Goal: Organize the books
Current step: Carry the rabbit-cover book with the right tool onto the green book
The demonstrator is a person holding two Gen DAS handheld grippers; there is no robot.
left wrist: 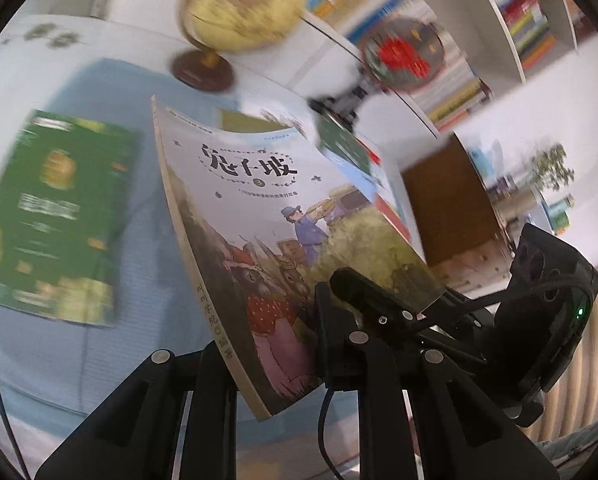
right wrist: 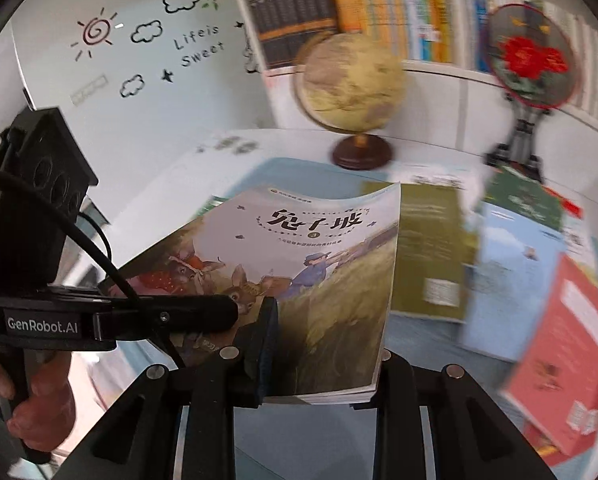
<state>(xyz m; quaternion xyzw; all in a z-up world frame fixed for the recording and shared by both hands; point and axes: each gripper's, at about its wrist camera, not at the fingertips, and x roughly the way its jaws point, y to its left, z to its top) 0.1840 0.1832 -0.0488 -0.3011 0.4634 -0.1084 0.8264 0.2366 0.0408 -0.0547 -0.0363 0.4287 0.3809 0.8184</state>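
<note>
A picture book [left wrist: 267,208] with rabbits and a Chinese title on its cover hangs tilted above the light blue mat [left wrist: 59,360]. My left gripper [left wrist: 269,320] is shut on its lower edge near the spine. My right gripper [left wrist: 379,300] comes in from the right and clamps the lower right corner. In the right wrist view the same book [right wrist: 331,256] sits between the fingers of my right gripper [right wrist: 325,340], which is shut on it. My left gripper [right wrist: 195,312] presses on the cover from the left, with a hand [right wrist: 47,400] around its handle.
A green book [left wrist: 59,216] lies flat on the mat at left. Olive [right wrist: 431,248], pale blue [right wrist: 511,272], red [right wrist: 563,344] and green [right wrist: 527,196] books lie at right. Behind stand a globe [right wrist: 351,84], a round fan ornament [right wrist: 531,60] and a full bookshelf [right wrist: 379,8].
</note>
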